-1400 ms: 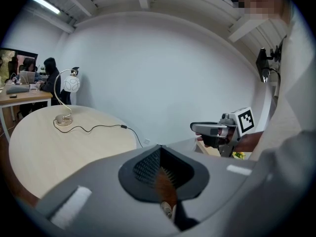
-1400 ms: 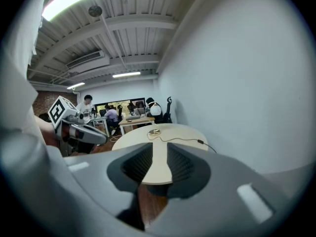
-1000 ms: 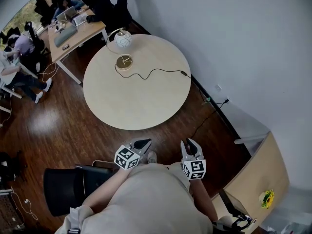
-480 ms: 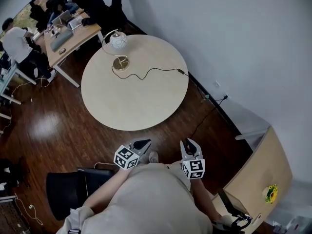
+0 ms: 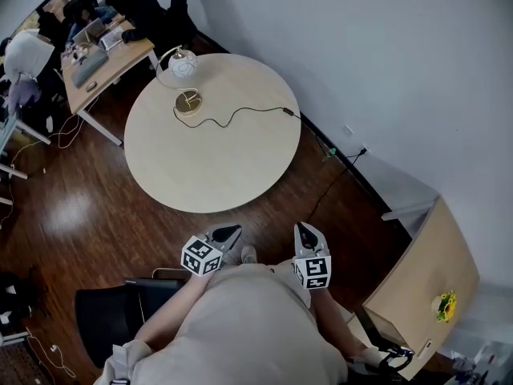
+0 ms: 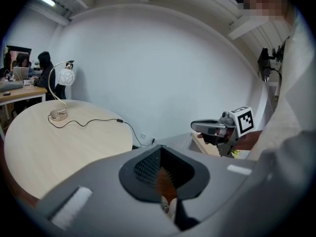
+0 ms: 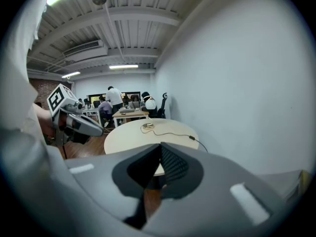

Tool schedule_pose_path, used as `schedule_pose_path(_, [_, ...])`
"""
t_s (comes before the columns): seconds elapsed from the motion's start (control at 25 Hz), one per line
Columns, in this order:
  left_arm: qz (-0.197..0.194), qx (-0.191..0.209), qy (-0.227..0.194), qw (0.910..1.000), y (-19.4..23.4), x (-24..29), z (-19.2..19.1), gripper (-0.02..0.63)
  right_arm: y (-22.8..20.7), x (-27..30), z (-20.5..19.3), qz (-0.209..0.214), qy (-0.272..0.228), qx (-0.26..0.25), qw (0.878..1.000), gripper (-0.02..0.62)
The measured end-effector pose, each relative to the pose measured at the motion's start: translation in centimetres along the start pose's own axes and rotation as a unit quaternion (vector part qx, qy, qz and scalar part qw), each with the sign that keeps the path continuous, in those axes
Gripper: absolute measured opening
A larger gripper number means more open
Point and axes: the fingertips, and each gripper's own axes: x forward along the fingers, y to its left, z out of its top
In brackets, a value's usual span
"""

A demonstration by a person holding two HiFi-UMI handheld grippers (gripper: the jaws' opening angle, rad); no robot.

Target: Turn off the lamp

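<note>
hanging far from the lamp (image 5: 183, 64), left gripper (image 5: 233, 231) closed empty, right gripper (image 5: 302, 228) just closed empty

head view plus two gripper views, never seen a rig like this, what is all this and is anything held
No robot: a person holds a two-jaw gripper in each hand. The head view looks down from a camera on their head at the left gripper and right gripper. Each gripper view comes from a camera riding on that gripper, looking along its jaws. On the round table ahead sit a lamp and its cord. Nothing is held: both grippers are shut and empty, the right one's jaws having just closed.
</note>
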Motion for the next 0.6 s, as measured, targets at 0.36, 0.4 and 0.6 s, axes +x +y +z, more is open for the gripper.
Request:
schedule_pose_path(0.36, [-0.005, -0.008, -0.001, 1.0000, 0.19, -0.24, -0.18, -0.006, 0.45, 0.04, -0.15, -0.002, 0.009, -0.014, 1.000, -0.005])
schedule_pose_path(0.4, [-0.007, -0.008, -0.001, 0.9999, 0.16, -0.18, -0.14, -0.006, 0.45, 0.06, -0.16, -0.002, 0.009, -0.016, 1.000, -0.005])
schedule_pose_path(0.6, [-0.009, -0.011, -0.002, 0.9999, 0.08, -0.33, -0.21, -0.006, 0.96, 0.30, -0.33, 0.005, 0.017, -0.021, 1.000, -0.005])
